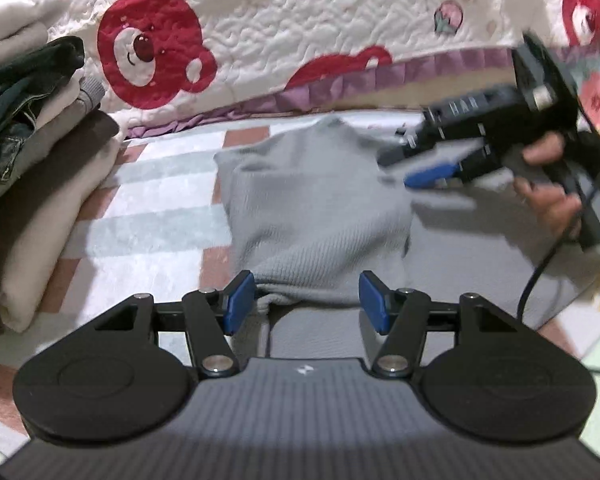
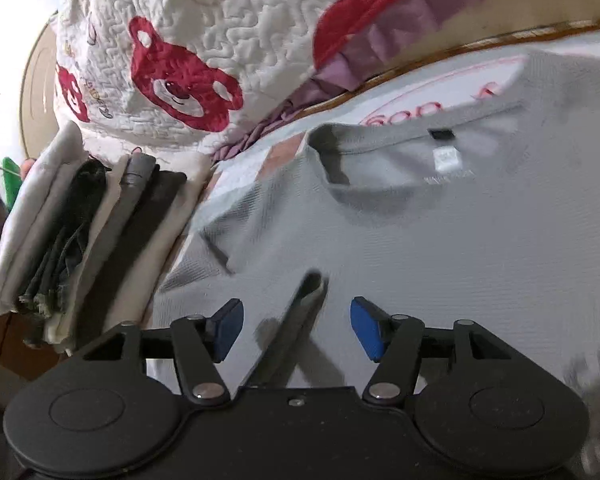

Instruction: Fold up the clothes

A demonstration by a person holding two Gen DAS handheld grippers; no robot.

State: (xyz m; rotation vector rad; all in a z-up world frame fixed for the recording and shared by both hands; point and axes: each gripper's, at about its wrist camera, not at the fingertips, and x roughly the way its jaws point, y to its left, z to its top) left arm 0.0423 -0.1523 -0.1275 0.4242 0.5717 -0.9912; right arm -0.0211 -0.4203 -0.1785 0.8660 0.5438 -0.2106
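My left gripper sits at the bottom centre of the left wrist view, jaws apart, blue pads not pressing on anything. The grey top lies in the middle of that frame on a checked sheet, w/ a folded edge of it running between the pads but loose, not pinched. My right hand shows at the right edge, wrapped round the right gripper, which is blurred and hovers over the top's right side; one blue pad is visible there, can't tell more from this view.

In the right wrist view the right gripper is at bottom centre, jaws wide, pads clear of the cloth. A dark blurred strip rises between them; can't tell what it is. The grey top fills the centre and right, neckline upper centre. Inside the collar there's a small black tag and a white label below it, plus a line of pale print under that: all too blurred to read. Pink lettering on the sheet beyond the collar, upper right, maybe "600", not sure.

A stack of folded clothes, cream, dark and grey, sits at the left in both views. A white quilt w/ red bears and a purple frill fills the top of both frames.
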